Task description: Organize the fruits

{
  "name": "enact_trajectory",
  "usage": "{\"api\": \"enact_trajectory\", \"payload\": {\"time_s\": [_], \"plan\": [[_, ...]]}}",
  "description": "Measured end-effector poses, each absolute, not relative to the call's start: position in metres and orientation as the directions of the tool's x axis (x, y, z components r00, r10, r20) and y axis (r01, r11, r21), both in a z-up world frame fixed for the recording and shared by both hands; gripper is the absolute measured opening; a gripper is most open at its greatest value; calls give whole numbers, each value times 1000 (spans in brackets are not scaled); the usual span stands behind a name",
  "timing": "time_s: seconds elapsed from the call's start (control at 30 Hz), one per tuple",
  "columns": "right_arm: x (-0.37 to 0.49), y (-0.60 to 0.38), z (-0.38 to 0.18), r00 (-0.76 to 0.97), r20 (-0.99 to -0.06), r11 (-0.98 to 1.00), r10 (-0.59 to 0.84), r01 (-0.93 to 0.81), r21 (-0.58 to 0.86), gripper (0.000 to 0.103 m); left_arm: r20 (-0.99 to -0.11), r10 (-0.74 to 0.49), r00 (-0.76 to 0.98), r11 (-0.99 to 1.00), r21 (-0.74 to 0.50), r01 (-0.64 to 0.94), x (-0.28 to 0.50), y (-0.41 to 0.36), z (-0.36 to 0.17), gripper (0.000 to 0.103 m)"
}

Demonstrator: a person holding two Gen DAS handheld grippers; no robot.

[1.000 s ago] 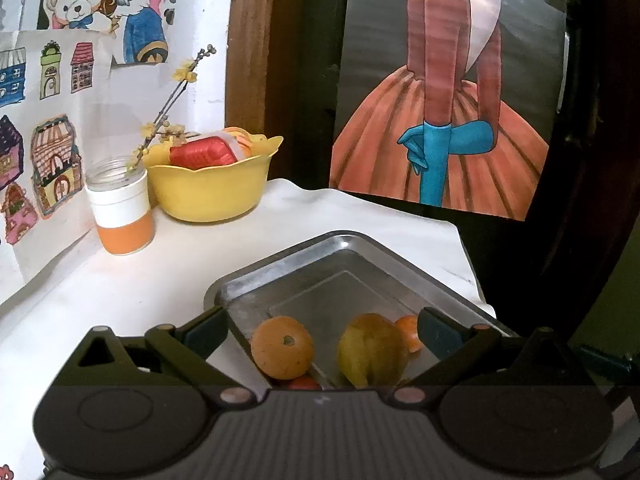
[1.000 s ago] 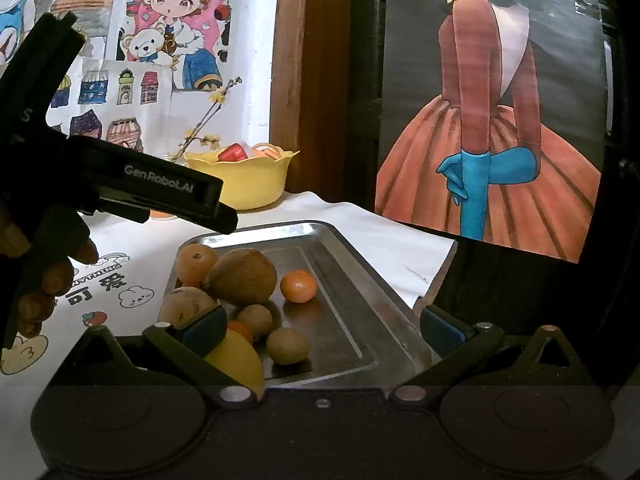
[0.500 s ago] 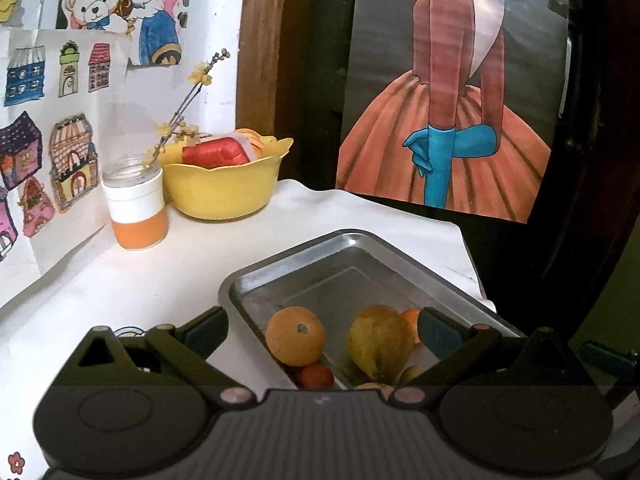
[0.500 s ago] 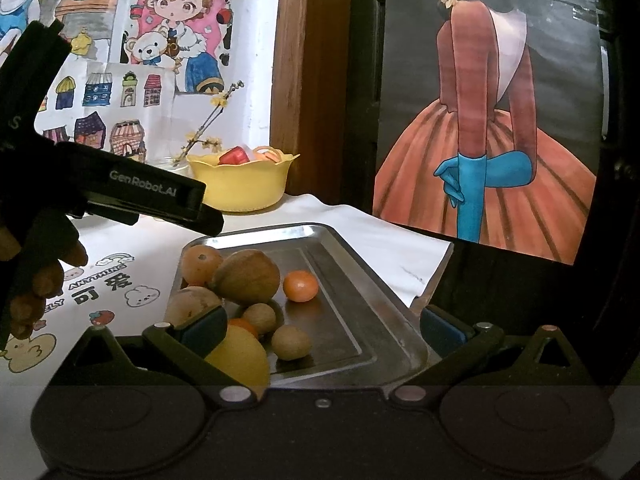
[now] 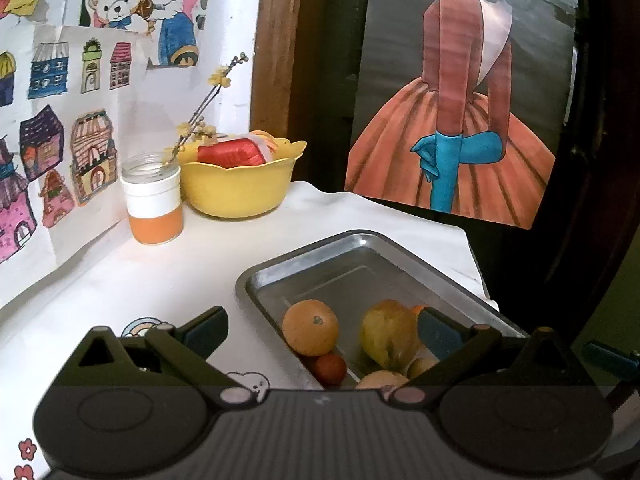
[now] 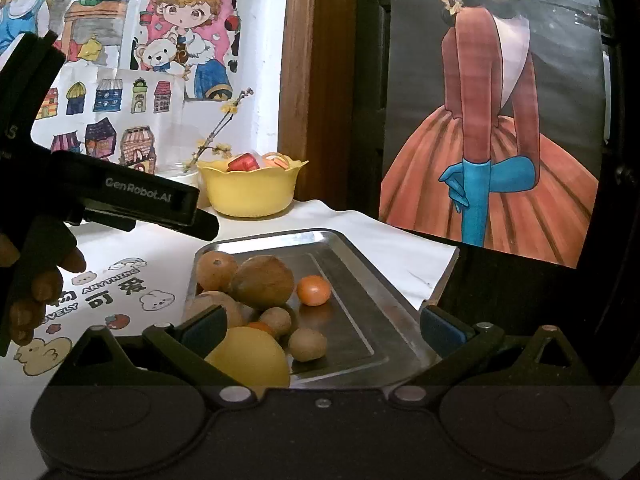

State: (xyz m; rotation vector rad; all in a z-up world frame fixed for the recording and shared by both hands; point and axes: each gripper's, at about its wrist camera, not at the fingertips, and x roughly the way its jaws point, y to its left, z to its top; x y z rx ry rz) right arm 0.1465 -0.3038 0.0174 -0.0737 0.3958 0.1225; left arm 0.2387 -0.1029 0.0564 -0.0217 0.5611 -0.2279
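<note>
On the white table [image 5: 140, 280], fruit-filled tray [image 6: 360, 248] sits under both gaping, empty grippers [image 5: 322, 330] [image 6: 322, 328]

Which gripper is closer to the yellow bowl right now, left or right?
Left, as far as I can judge. The left gripper is near the tray's bowl-side corner, the yellow bowl looming larger. The right gripper views it across the tray.

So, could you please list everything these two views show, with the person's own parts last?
metal tray: one, silver, on the white cloth
fruits: about eight, orange, brown, yellow, clustered at the tray's left end
bowl: one, yellow, holding a red packet, by the wall
jar: one, white and orange, left of the bowl
drawings: several, colourful, on the wall
left tool: open, over the tray
right tool: open, over the tray
left hand: gripping its tool's handle
</note>
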Motion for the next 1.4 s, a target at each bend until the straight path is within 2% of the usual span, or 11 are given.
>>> {"api": "enact_trajectory", "payload": {"time_s": [1.4], "plan": [[116, -295, 43, 942, -324, 994, 89, -105, -31, 102, -508, -206, 837, 977, -160, 143, 193, -58, 54, 103]]}}
